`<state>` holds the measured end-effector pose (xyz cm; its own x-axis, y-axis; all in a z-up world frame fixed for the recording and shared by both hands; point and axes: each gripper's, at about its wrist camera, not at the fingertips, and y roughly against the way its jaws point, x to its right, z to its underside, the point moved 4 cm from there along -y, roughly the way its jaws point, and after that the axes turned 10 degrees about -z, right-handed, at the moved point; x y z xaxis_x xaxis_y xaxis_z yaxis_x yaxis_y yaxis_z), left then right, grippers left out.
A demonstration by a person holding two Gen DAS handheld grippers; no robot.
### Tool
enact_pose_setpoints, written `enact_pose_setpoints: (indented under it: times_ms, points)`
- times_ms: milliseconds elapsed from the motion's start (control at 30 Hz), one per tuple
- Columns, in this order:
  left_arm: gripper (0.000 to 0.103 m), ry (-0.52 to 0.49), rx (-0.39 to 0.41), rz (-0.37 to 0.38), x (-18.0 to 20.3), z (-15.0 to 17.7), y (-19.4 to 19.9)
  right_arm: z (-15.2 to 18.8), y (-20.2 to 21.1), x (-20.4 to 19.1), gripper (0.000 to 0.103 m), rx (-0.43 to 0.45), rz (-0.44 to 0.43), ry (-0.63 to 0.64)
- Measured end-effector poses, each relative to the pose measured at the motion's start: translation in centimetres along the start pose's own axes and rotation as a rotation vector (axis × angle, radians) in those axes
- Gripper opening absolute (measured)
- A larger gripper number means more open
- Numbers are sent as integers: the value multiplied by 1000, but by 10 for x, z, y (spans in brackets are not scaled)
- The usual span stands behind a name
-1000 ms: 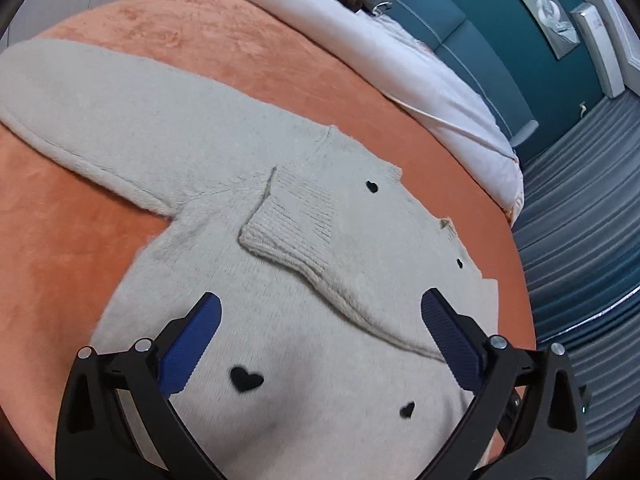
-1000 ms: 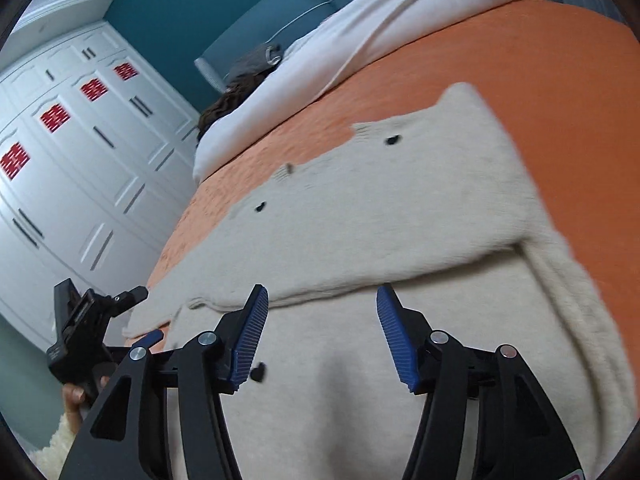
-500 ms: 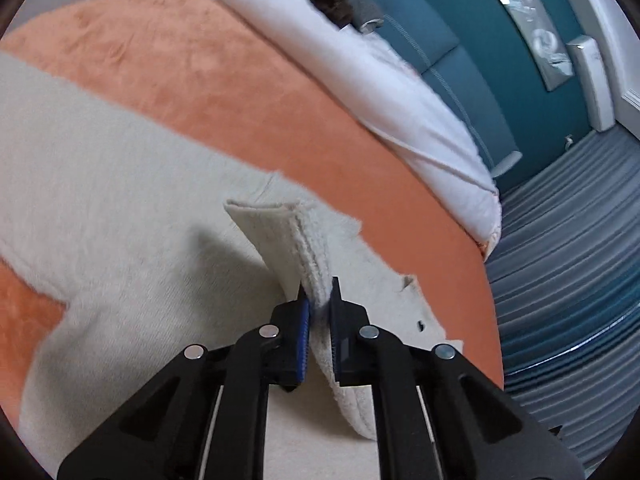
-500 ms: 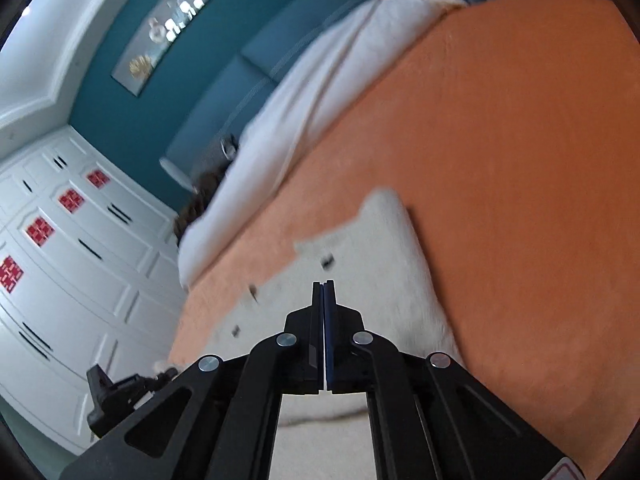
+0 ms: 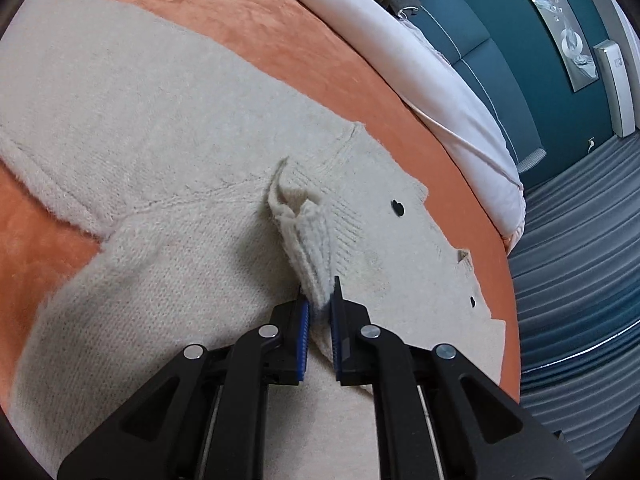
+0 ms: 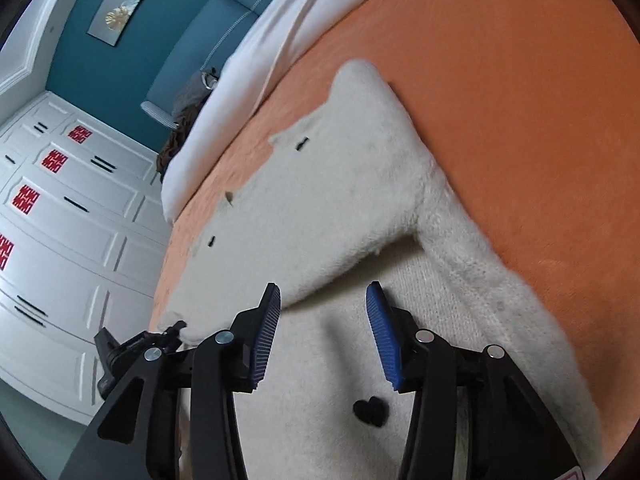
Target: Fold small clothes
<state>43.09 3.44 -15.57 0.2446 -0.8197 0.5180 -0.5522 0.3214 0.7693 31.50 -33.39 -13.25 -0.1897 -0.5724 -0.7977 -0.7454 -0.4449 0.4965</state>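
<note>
A: On the orange bedspread (image 5: 328,52), cream knit sweater (image 5: 168,152) spread flat, small black hearts on it. One sleeve runs out to the left in the left wrist view.

B: Left gripper (image 5: 319,300)?

A: Clamped on the ribbed cuff (image 5: 308,232) of the folded-over sleeve. The knit is pinched between the blue pads (image 5: 303,332), bunched into a ridge that rises from the jaws toward the neckline. Cuff end stands up, curled open at the tip.

B: So the cloth sits right inside the jaws there.

A: Yes, pressed from both sides, gap only as wide as the knit.

B: Right gripper (image 6: 326,304)?

A: Jaws have just been opening; they stand apart now. The sweater body lies beneath and between them, but neither pad presses it. Nothing gripped.

B: What sits ahead of those fingers?

A: The edge of a folded-over panel of the sweater (image 6: 332,208), lying just past the left fingertip (image 6: 266,332), crossing the gap at a slant. A black heart (image 6: 370,411) shows on the lower layer, nearer the camera, between the two finger arms.

B: Surroundings?

A: White duvet (image 6: 256,60) bunched along the far edge of the bed, teal headboard (image 5: 460,28) behind. White wardrobe doors (image 6: 60,220) with red emblems on the left of the right wrist view. The other gripper shows low left there, at the sweater's edge.
</note>
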Motion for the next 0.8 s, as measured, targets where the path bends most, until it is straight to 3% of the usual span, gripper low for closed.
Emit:
enact_pose_setpoints:
  times_ms: [67,100,133,233,300,333,400,433,467,567,667,733,800]
  points:
    - [8,-20,1,0,8,-3,0,-13,-10,4,41,34,-12,-31]
    - [8,-31,4,7,13,-5,1,-23,-10,4,35,54,-10,-36]
    - [8,-45,14,21,19,-7,4,-33,-6,2,8,88,-19,-45]
    - [7,-80,57,111,40,-16,18,-63,30,-6,7,252,-78,-37]
    - [8,-119,68,147,52,-14,17,-67,48,-4,7,328,-31,13]
    - [8,-147,56,120,55,-8,10,-65,46,6,7,311,16,25]
    - [7,-176,-20,45,50,8,-19,-51,15,45,5,152,138,-38]
    - [7,-162,-53,22,43,17,-31,-44,14,51,3,149,93,-69]
    - [7,-146,-29,62,37,21,-30,-43,22,49,4,165,85,-70]
    - [8,-117,-17,101,30,21,-26,-40,40,30,12,180,148,-48]
    - [9,-145,4,85,32,23,-26,-36,64,2,15,282,187,33]
    - [9,-161,18,73,34,24,-26,-44,62,-12,15,253,160,112]
    - [9,-153,20,85,34,22,-26,-53,35,-15,15,190,201,199]
